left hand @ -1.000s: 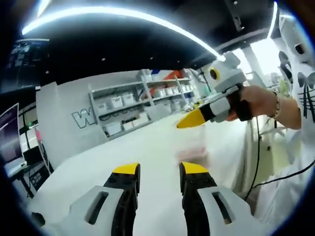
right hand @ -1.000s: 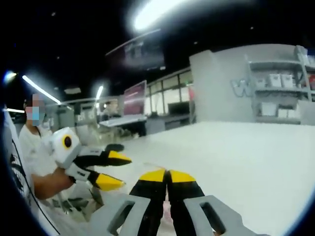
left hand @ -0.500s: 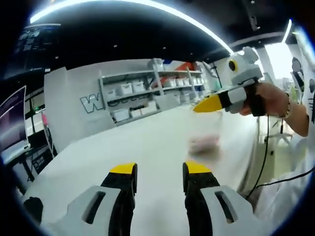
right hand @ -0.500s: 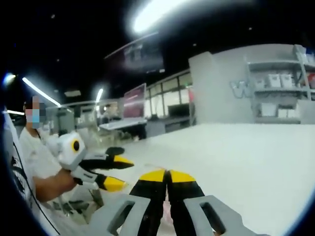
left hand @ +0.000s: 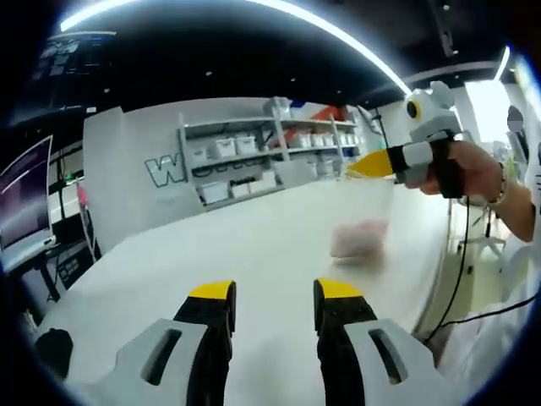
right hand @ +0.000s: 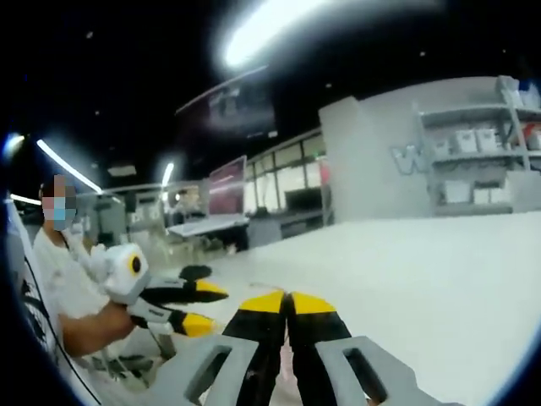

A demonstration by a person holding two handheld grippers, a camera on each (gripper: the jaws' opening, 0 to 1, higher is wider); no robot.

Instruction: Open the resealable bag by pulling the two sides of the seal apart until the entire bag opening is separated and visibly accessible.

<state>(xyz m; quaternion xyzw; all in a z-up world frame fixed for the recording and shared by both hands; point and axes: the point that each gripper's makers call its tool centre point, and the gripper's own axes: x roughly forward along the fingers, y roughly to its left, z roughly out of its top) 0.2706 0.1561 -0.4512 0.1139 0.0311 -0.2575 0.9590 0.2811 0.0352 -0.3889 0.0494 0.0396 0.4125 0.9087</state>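
The clear resealable bag (left hand: 362,230) hangs in the air over the white table (left hand: 254,245), blurred, with something pinkish in its lower part. My right gripper (left hand: 372,165), yellow-tipped and held in a person's hand, is shut on the bag's top edge at the upper right of the left gripper view. My left gripper (left hand: 275,292) stands open below and left of the bag, apart from it, nothing between its jaws. In the right gripper view my right gripper (right hand: 287,303) shows its jaws pressed together. My left gripper (right hand: 193,306) is at the lower left there, open.
Grey shelves (left hand: 254,161) with white bins line the far wall beside a grey panel (left hand: 135,186) with large letters. Monitors (left hand: 25,211) stand at the left. A person in white (right hand: 68,288) sits behind the left gripper. A black cable (left hand: 452,279) hangs off the table's right edge.
In the left gripper view the right gripper and hanging bag have shifted up and right. In the right gripper view the left gripper sits slightly lower. Both grips are unchanged.
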